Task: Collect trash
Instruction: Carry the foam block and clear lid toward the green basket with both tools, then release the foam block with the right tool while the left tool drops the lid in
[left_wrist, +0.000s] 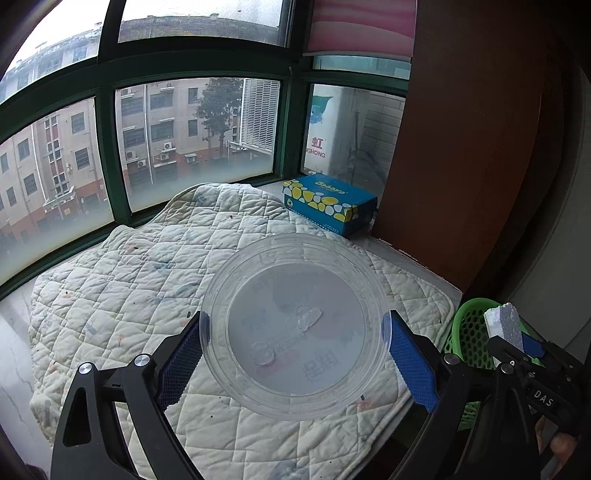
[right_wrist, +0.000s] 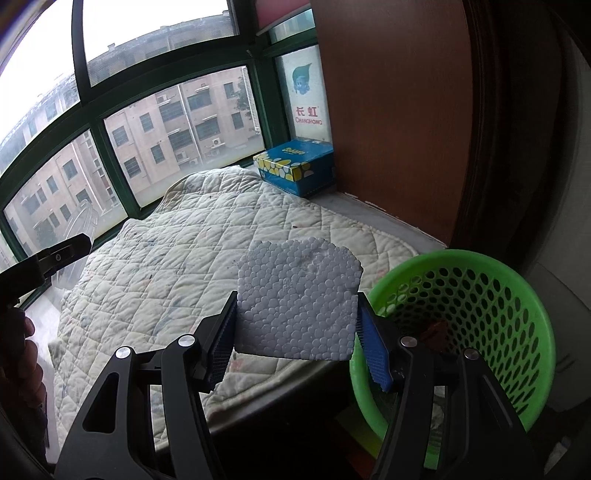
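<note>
Beneath the green-framed window (left_wrist: 110, 147), a quilted pad (left_wrist: 122, 280) was spread. Above it, a clear round plastic lid (left_wrist: 295, 325) was clamped by the left gripper (left_wrist: 293, 354), and a ragged white foam piece (right_wrist: 299, 299) by the right gripper (right_wrist: 295, 339), beside a green basket (right_wrist: 480, 295).

A green-framed bay window (left_wrist: 199, 66) lets in grey daylight over a stone sill (right_wrist: 373, 212) padded with a quilted mat (left_wrist: 122, 280); a brown wooden panel (left_wrist: 469, 140) stands right.
</note>
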